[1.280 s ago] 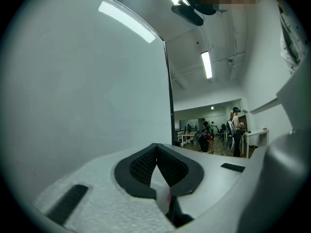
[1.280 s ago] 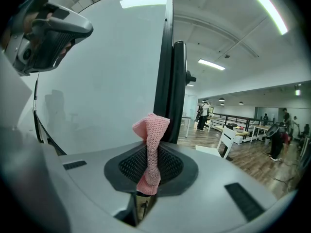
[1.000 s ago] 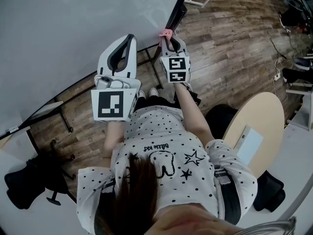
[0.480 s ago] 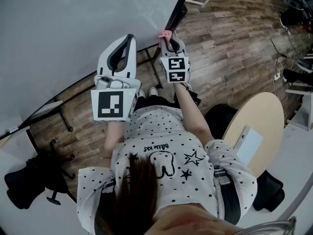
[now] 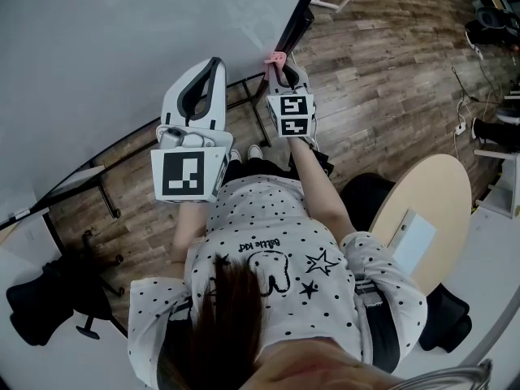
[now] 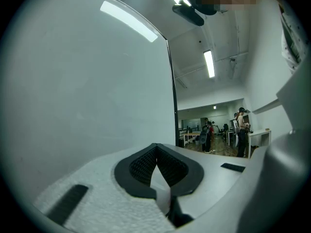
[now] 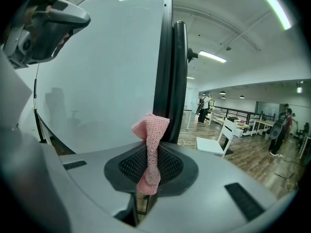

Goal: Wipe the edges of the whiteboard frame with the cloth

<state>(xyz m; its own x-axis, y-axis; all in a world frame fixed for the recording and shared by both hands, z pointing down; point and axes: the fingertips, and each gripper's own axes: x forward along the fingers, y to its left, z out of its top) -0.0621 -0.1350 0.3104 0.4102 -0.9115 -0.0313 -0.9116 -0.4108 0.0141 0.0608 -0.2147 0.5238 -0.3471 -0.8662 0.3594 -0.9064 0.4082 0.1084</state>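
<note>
Currently my right gripper (image 7: 147,171) is clamped on the pink knitted cloth (image 7: 151,135), a ribbed, twisted strip whose folded top lies against the glossy black whiteboard frame (image 7: 167,57) near its lower corner. My left gripper (image 6: 156,154) sits just beside that frame, facing the smooth pale board surface (image 6: 87,81). Its black cross-hatched pads are pressed together on nothing.
</note>
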